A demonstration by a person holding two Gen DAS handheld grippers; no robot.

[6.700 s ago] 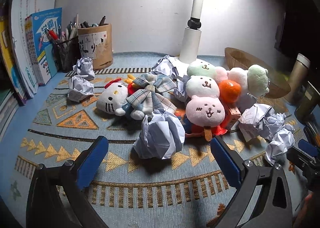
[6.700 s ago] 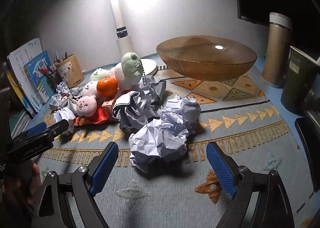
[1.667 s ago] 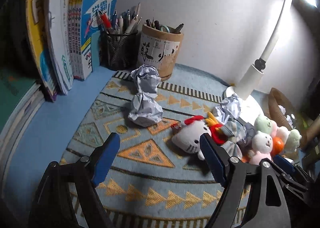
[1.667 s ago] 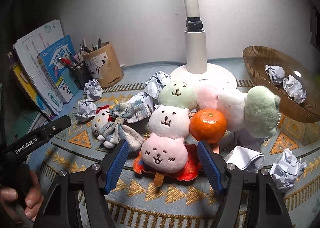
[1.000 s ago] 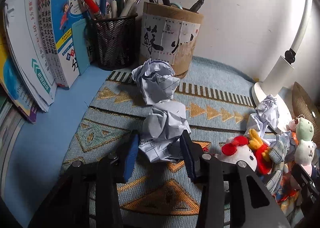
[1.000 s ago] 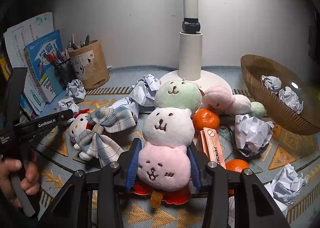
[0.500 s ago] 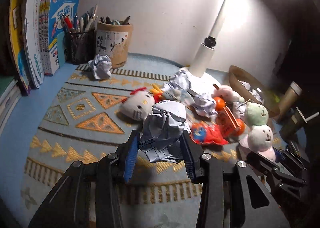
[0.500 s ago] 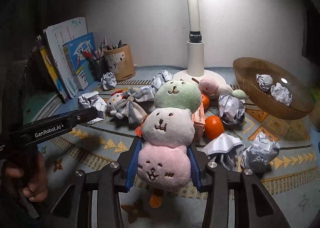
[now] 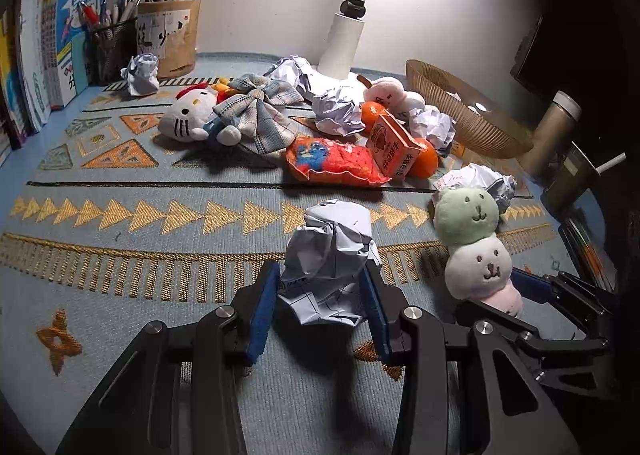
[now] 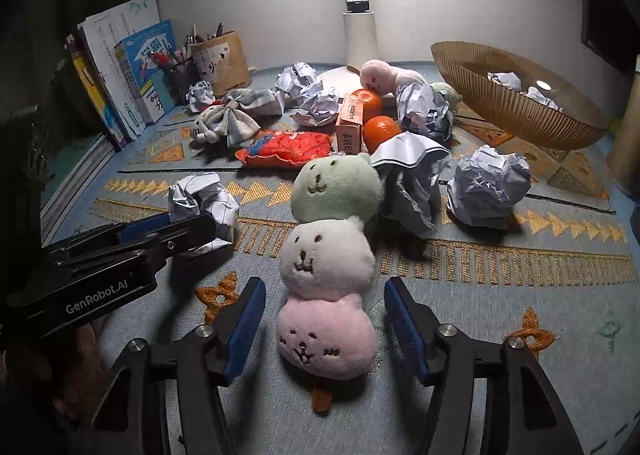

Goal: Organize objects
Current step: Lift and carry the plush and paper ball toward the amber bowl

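A white desk lamp throws a bright glare on the wall at top centre; the frame edges fall dark, fisheye-curved, with soft shadows below.

The left gripper sits low over the mat, its 2 blue-padded fingers pressed against a paper ball. The right gripper is spread wide, its pads clear of the plush lying between them.
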